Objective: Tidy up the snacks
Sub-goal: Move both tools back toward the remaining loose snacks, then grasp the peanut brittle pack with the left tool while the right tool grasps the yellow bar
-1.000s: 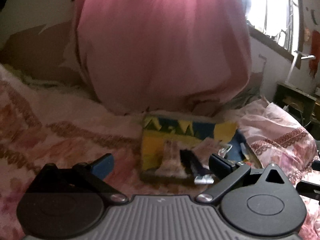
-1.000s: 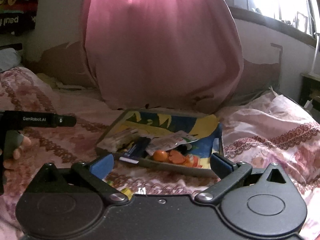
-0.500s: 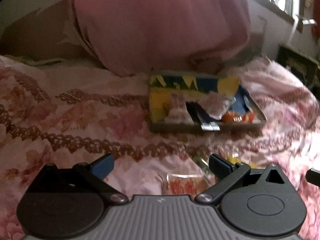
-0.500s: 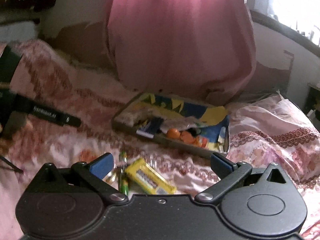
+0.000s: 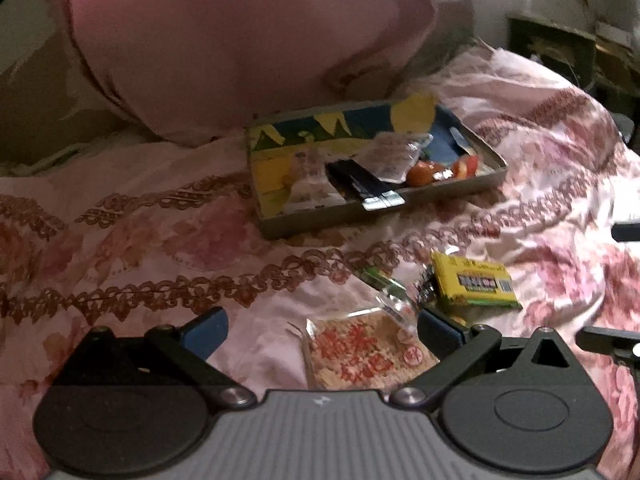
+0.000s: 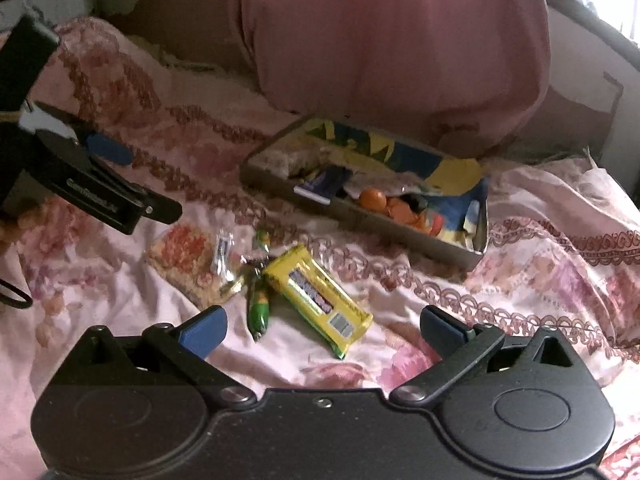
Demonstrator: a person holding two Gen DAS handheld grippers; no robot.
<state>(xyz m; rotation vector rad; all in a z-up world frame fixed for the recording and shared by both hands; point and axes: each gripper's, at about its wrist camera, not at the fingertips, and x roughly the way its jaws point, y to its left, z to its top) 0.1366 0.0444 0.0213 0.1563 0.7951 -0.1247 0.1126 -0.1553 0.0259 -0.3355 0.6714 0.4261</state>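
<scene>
Snacks loose on bedspread (image 6: pixel 540 272): one yellow bar (image 6: pixel 318 296), one rice cracker pack (image 5: pixel 370 354).

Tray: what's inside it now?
In the tray: a dark blue packet, clear wrappers, orange pieces. Whatever lies beneath them is hidden.

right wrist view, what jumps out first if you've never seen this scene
The bright yellow snack bar lies loose on the pink floral bedspread, in a small heap with a green candy and a packet with red lettering. Beyond them sits a shallow metal tray already holding orange snacks and a dark blue packet. Both grippers, left and right, are open and empty.
</scene>
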